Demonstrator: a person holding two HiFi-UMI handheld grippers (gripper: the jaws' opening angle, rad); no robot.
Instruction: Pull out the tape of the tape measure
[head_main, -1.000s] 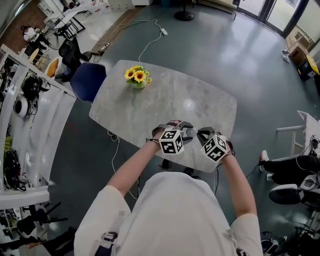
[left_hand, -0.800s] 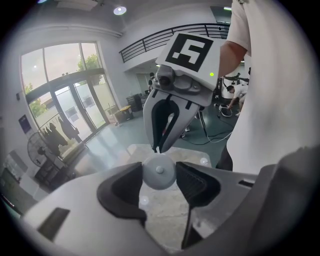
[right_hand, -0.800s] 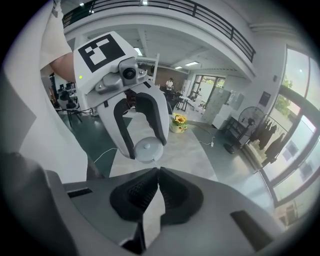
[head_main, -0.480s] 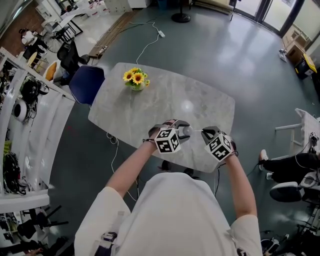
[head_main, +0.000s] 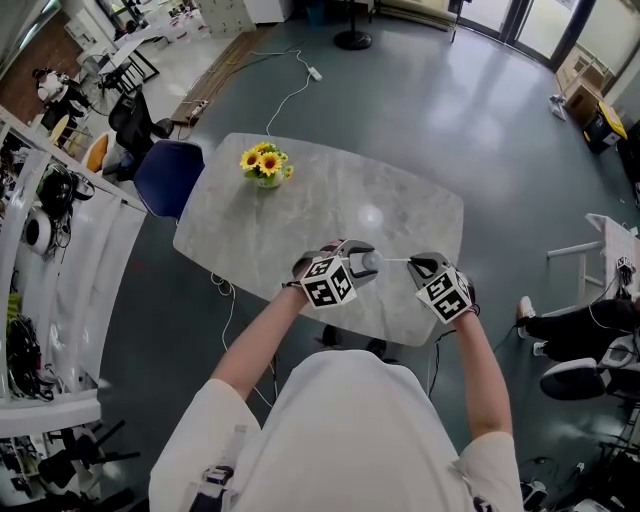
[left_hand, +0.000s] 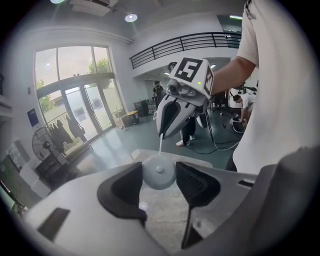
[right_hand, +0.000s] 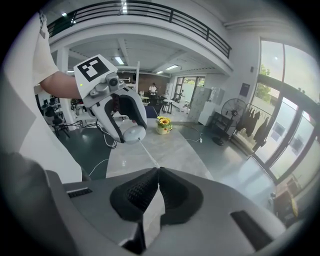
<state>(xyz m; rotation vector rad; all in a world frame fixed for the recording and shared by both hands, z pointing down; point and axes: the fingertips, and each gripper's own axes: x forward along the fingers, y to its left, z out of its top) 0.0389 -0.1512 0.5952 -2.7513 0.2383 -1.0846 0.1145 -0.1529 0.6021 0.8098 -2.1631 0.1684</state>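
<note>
Nearest the head camera is the person's white shirt (head_main: 340, 430), with both bare forearms reaching forward over the near edge of a grey marble table (head_main: 300, 210). The left gripper (head_main: 360, 262) has its jaws set wide around a round pale tape measure (head_main: 371, 262); in the left gripper view the case (left_hand: 159, 173) sits squarely between the two dark pads, touching both. Just to its right, the right gripper (head_main: 415, 265) has its jaws pressed together on the end of the tape (head_main: 393, 261), and the right gripper view shows the pads meeting on the thin strip (right_hand: 149, 154). The tape runs as a short, thin, pale line from the case to that pinch, held above the table's near half. Each gripper view shows the other gripper opposite it: the right gripper (left_hand: 161, 135) points down at the case, and the left gripper (right_hand: 131, 134) cups the case (right_hand: 134, 134). Farther across the table, near its far left corner, stands a small pot of sunflowers (head_main: 263, 163). Beyond that corner is a blue chair (head_main: 160, 175), and a white cable (head_main: 290, 95) trails over the dark floor (head_main: 440, 110).
</note>
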